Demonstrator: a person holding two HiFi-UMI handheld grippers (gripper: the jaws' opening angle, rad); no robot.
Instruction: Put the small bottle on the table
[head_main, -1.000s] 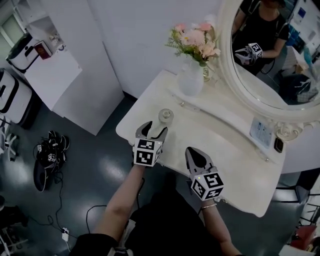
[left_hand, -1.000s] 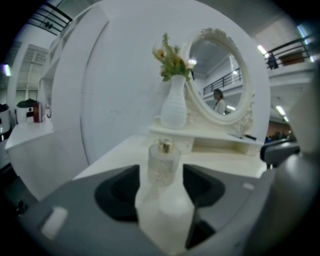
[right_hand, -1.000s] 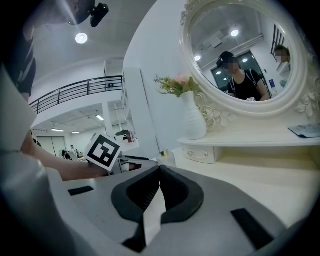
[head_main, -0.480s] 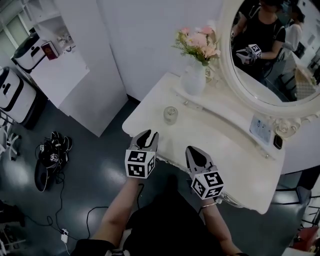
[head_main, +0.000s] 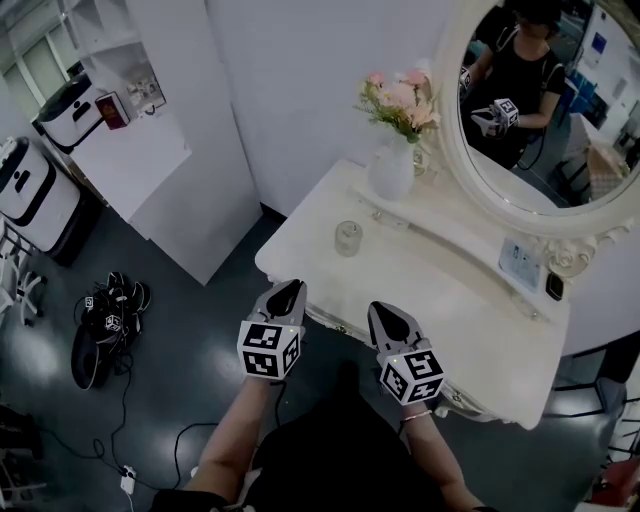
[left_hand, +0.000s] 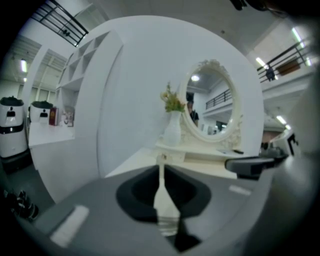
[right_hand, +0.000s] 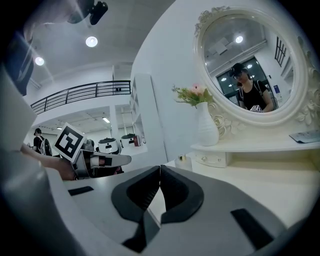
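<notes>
The small clear bottle stands upright on the cream dressing table, near its left end, with nothing touching it. My left gripper hangs over the table's front edge, well short of the bottle. Its jaws are closing and are almost together, with nothing between them. In the left gripper view the gripper shows only a thin slit, and the bottle is a small shape beyond it. My right gripper is beside the left one, shut and empty. In the right gripper view the jaws meet, and the bottle is far ahead.
A white vase of pink flowers stands behind the bottle, under an oval mirror. A card and a dark object lie at the back right. Left of the table are a white cabinet and cables on the floor.
My left gripper has let go of the bottle, pulled back off the table toward the person, and its jaws have come together. The bottle stays standing. The right gripper has barely moved.
</notes>
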